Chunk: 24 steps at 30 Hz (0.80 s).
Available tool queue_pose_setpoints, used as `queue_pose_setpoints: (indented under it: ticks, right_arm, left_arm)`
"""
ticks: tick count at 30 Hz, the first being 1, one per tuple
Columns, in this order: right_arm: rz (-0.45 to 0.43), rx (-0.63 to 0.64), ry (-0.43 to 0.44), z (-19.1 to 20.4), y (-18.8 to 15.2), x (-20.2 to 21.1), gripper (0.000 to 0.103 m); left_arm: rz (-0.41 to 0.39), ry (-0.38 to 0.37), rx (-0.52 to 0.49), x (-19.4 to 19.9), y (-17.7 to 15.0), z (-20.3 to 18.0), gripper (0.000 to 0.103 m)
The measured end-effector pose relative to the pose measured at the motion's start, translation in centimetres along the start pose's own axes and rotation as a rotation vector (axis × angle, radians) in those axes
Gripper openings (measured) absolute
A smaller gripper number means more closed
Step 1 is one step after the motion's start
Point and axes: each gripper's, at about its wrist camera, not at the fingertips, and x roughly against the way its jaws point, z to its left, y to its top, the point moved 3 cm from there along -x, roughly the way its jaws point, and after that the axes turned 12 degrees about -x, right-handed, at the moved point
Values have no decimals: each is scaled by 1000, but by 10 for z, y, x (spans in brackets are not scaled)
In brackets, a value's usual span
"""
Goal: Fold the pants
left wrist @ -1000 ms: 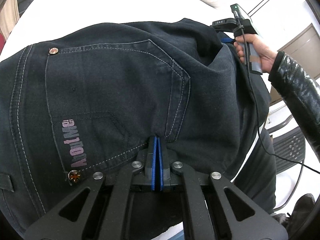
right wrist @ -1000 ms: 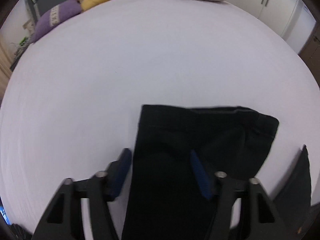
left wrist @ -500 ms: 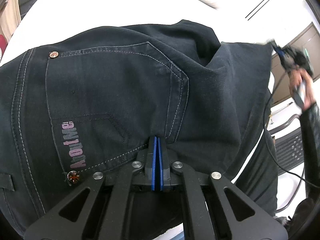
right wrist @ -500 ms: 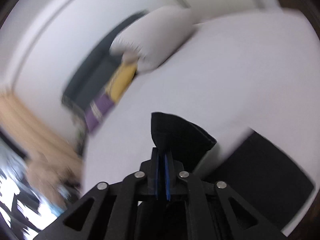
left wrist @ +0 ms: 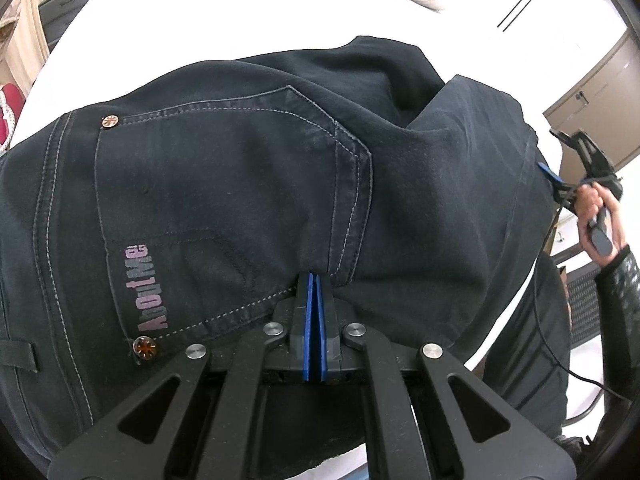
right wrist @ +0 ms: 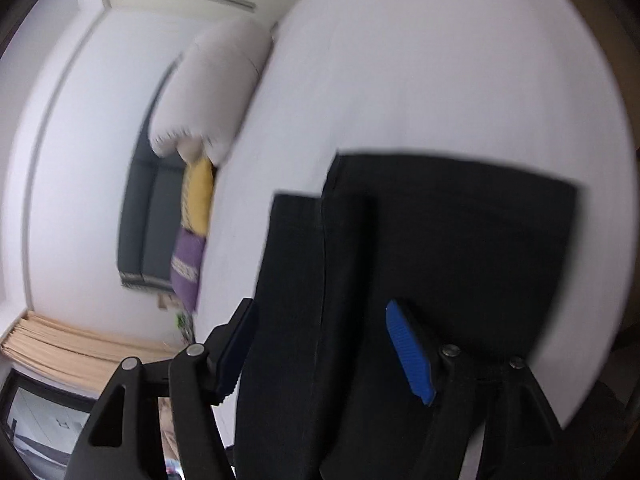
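The pants [left wrist: 240, 184], dark denim with a stitched back pocket [left wrist: 224, 208] facing up, are spread over the near part of a white bed [left wrist: 248, 12], the seat close to the near edge and the folded leg ends [right wrist: 440, 240] laid out toward the bed's right side. The cloth at the lower edge of the pocket is pinched by the left gripper [left wrist: 313, 280], whose blue pads are pressed together on it. The right gripper [right wrist: 324, 352] is seen with its jaws parting, wide apart now; the leg fabric lies between them but is not pressed by either pad.

Several things could be spoiled from here. If the pinched seat is tugged by the left gripper while the leg ends lie free, the folded layer could be dragged out of line. The two leg edges are seen slightly staggered in the right wrist view, so an uneven stack may be carried into the next fold. The cloth could also be caught by an opening finger and lifted as the right gripper is withdrawn.

Against the earlier frames, the right gripper's jaws were clamped on a peak of cloth half a second ago and are now released. The room in its view is seen strongly rolled. The left grip is unchanged.
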Motion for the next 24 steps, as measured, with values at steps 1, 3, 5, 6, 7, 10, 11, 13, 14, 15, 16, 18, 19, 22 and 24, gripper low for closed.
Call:
queue_pose_setpoints:
  ticks: [1,3,5,6,7,10,11,13,14,15,16,18,19,22,24]
  right_arm:
    - [2,-7,-6,10,-11,-16,70]
    - [10,-5,-21,7,-19,-19,70]
    - [9,-23,-31,12,-14,-30,70]
    - [16,-25,-23,14,-13,-33,68]
    - [27,-15,-16,17,-10,-38,50]
    - [75,18,-41,20,-10,-48,7]
    - [62,36,-37,23,-11,-45,6]
    - [10,103,15,36,-13,-18,5]
    - [-20,128,40,43,-12,-6,5]
    - [-51,140,67,47,-9,7,5]
    - [-99,136,105,47,-5,29,5]
    - [-166,93,98,28,6,59,5]
    - [-179,69,90,18,11,66,5]
    - [-173,-38,-3,-34,18,67,5]
    - [-156,-102,-31,-67,17,63,5]
  left_arm:
    - [0,3,-1,0,0,-3,2]
    - [2,5,-4,-1,0,-4,2]
    - [5,6,-6,-2,1,-6,2]
    - [6,6,-6,-2,1,-6,2]
    - [6,6,-6,-3,1,-7,2]
    - [5,4,-3,-2,2,-7,2]
    - [4,2,-2,-2,2,-5,2]
    - [2,-5,3,0,1,0,2]
    - [0,-11,9,-1,1,0,2]
    - [-2,-17,12,0,0,3,2]
    - [-7,-26,20,0,-1,5,2]
    - [-17,-46,38,1,-3,10,2]
    - [-21,-53,44,2,-4,13,2]
    - [-28,-62,51,1,-5,14,2]
    - [-26,-60,46,1,-5,14,2]
